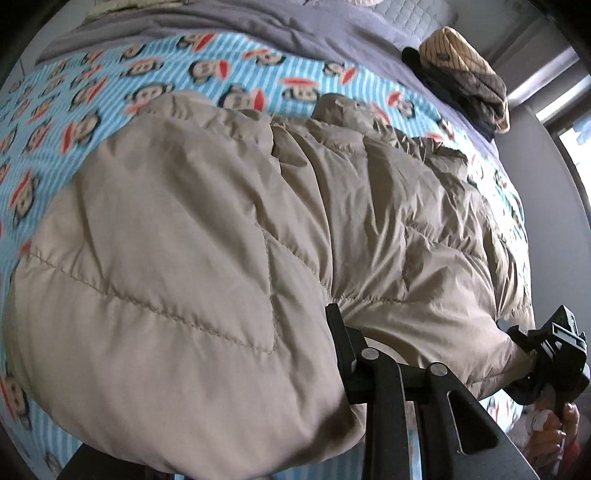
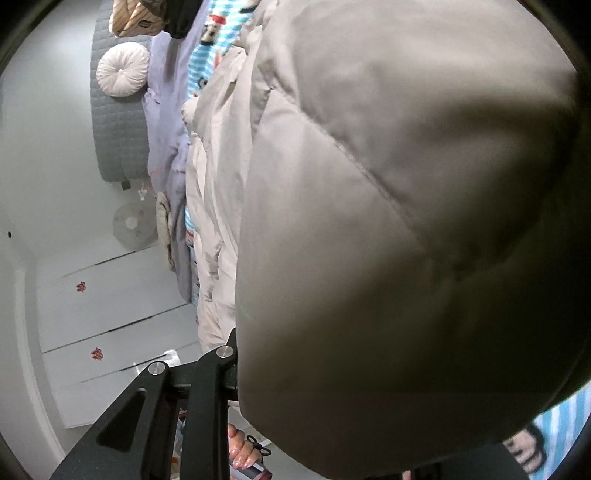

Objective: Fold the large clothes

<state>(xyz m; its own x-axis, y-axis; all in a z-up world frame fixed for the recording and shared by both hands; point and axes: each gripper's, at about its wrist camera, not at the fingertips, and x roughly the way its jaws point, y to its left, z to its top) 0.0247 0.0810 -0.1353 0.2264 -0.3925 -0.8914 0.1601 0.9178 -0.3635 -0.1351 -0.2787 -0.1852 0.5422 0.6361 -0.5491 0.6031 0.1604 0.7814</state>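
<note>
- Beige quilted puffer jacket (image 1: 229, 229) lay bunched across the blue monkey-print blanket (image 1: 92, 92) on the bed, nearest end hanging at the bed edge by my tools.
- My left gripper (image 1: 334, 332) had its one visible finger pressed against the jacket's lower fold; the other finger was buried in fabric, so I couldn't tell whether it was pinching or spread.
- My right gripper (image 1: 532, 354) showed in the left wrist view at the jacket's cuff-like end, fingers clamped onto the fabric there.
- Right wrist view was mostly filled by the jacket (image 2: 388, 221) draped over that tool; only one finger (image 2: 231, 343) edge showed.
- Grey sheet (image 1: 332, 33) covered the far part of the bed, folded clothes stack (image 1: 465, 81) on it, well apart from the jacket.
- Round white cushion (image 2: 123, 70) sat against the grey headboard (image 2: 114, 140).
</note>
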